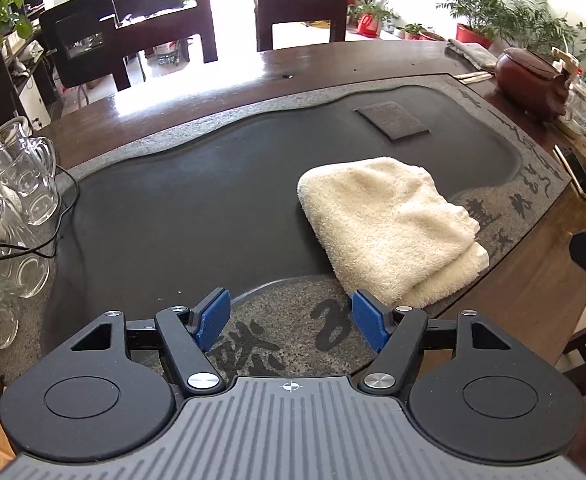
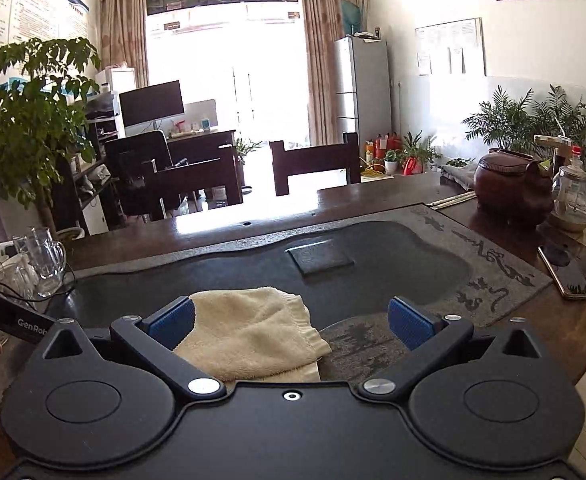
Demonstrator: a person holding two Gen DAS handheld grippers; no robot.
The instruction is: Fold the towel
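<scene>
Both hand-held grippers gape empty; only right view shows phone beyond towel.

Glass pitchers, clay teapot, phone on stone tea tray.

A dark wooden tabletop carried a grey stone tea tray with carved characters along its rim. On the tray, right of centre, lay a folded cream towel. Glass pitchers stood at the left edge; a brown clay pot, a glass jar and a phone sat at the right.
</scene>
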